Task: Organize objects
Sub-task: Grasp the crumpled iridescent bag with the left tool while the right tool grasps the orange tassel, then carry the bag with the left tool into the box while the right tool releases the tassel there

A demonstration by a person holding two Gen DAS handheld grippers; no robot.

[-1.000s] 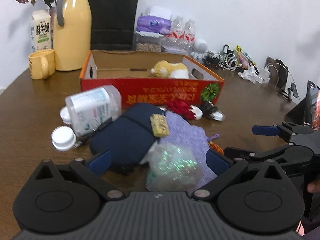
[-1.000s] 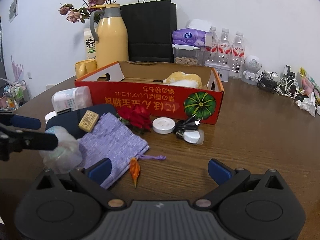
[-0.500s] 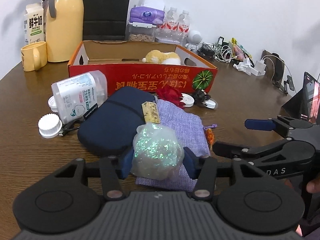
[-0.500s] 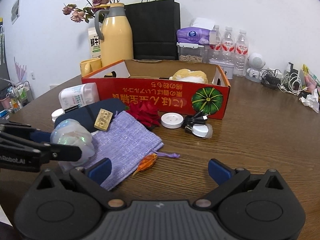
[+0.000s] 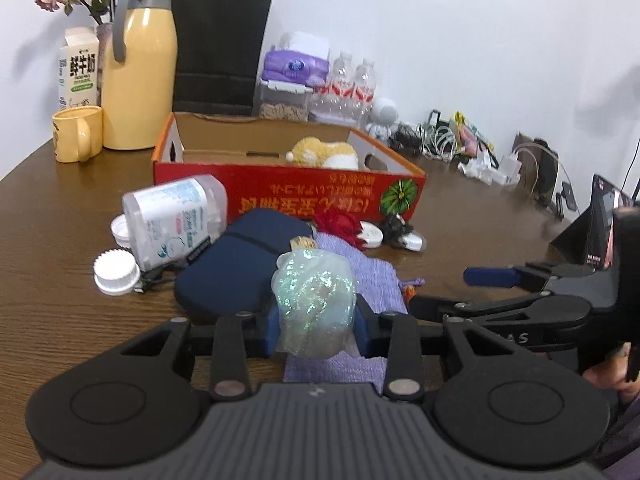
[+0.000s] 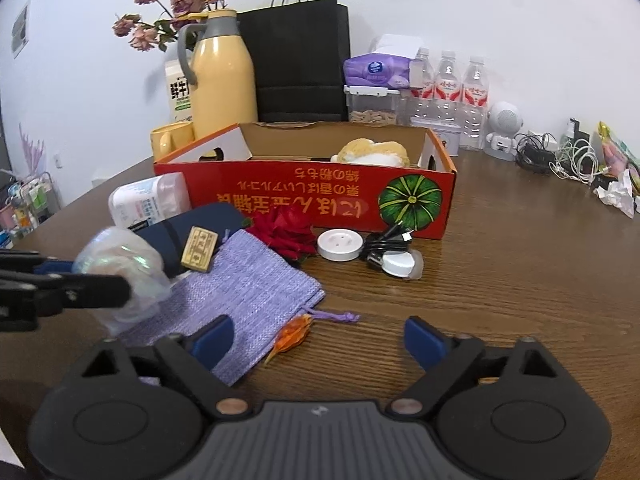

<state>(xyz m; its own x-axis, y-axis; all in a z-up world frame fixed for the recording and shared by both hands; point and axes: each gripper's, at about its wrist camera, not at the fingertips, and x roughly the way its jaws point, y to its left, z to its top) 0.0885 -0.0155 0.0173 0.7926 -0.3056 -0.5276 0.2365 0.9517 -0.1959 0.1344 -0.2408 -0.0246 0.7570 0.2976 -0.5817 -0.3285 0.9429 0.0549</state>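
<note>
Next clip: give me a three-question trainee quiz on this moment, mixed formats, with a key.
1. True or false: the left gripper is shut on the iridescent ball.
2. Multiple choice: what lies inside the red box? A) milk carton B) plush toy C) mug
3. Fill in: the right gripper is ____, with nothing between its fingers.

Key: 1 true; 2 B, the plush toy; 3 open.

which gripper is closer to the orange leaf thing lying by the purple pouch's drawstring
Right. The right gripper hangs open with the orange leaf just ahead, between its jaws. The left gripper is off to that side, shut on the iridescent ball over the purple pouch.
</note>
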